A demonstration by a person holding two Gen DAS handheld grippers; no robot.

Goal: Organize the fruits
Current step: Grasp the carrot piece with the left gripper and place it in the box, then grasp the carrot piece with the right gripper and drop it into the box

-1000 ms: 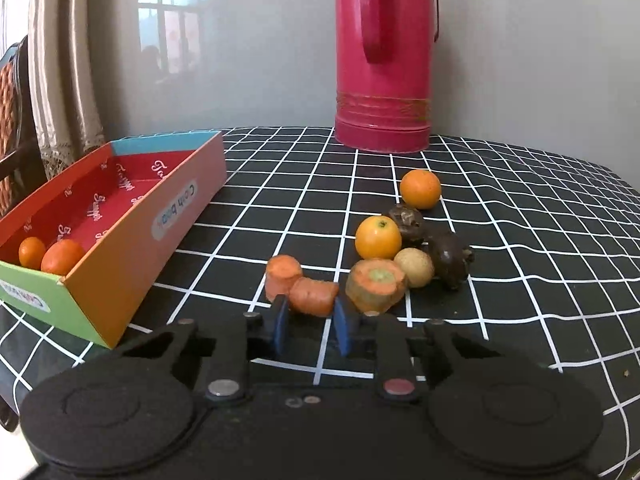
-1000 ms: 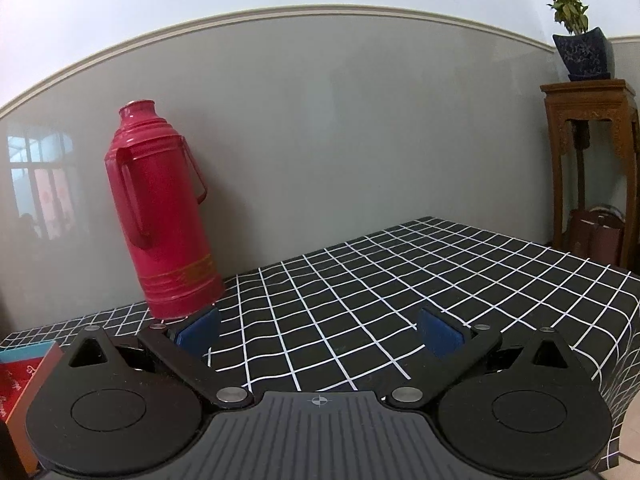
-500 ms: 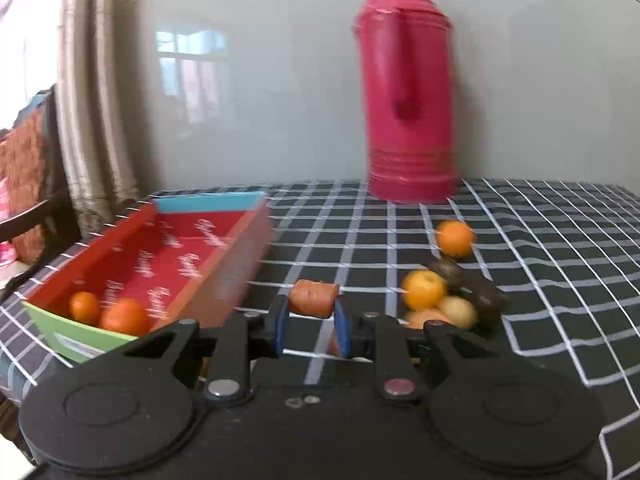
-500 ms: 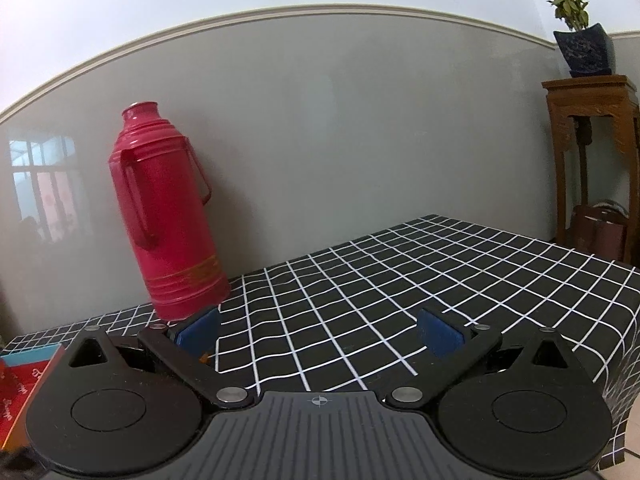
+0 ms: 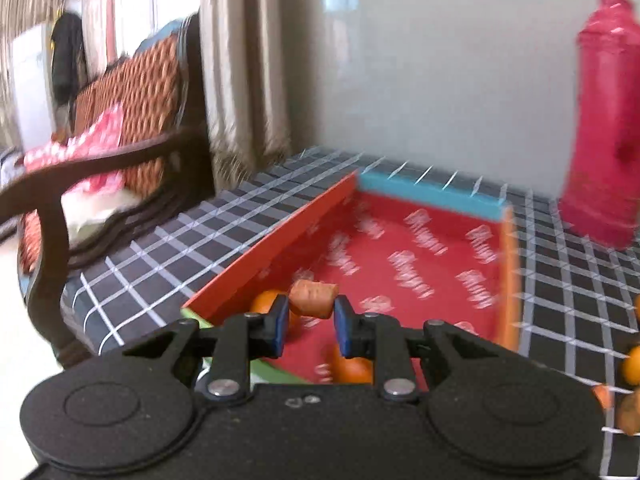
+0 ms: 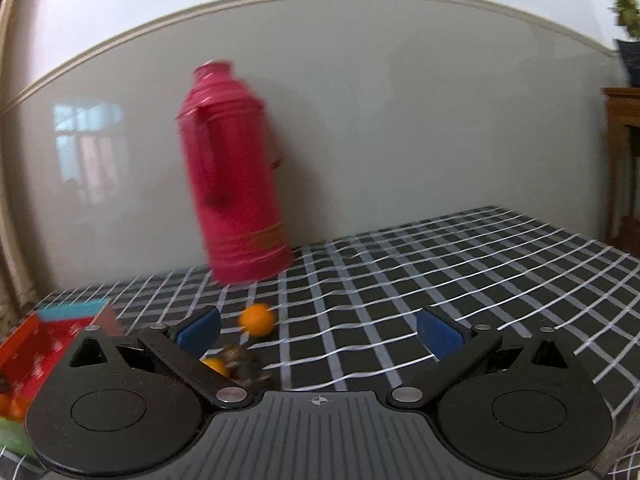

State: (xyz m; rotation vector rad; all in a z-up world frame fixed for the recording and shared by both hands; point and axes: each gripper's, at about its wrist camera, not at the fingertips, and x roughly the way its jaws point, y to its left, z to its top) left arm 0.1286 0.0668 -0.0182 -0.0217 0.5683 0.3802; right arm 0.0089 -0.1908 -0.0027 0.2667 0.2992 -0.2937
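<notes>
My left gripper (image 5: 308, 322) is shut on an orange carrot piece (image 5: 313, 303), held in the air over the near end of the red-lined cardboard box (image 5: 432, 194). Two oranges lie in the box below, one at the left finger (image 5: 264, 302) and one under the right finger (image 5: 352, 366). My right gripper (image 6: 318, 330) is open with nothing between its fingers, above the checked tablecloth. Ahead of it lie an orange (image 6: 258, 319), a second orange (image 6: 216, 365) and a dark brown fruit (image 6: 244, 364). More fruit (image 5: 632, 368) shows at the right edge of the left wrist view.
A tall red thermos (image 6: 234, 184) stands at the back against the grey wall. The box (image 6: 48, 332) sits at the table's left end. Beyond that end is a wooden chair (image 5: 100, 160) with a patterned cushion and curtains. A wooden stand (image 6: 624, 160) is at the far right.
My left gripper lifted the carrot piece off the table and swung left, so it now hangs over the box. The right gripper turned left, bringing the fruit pile and box into its view.
</notes>
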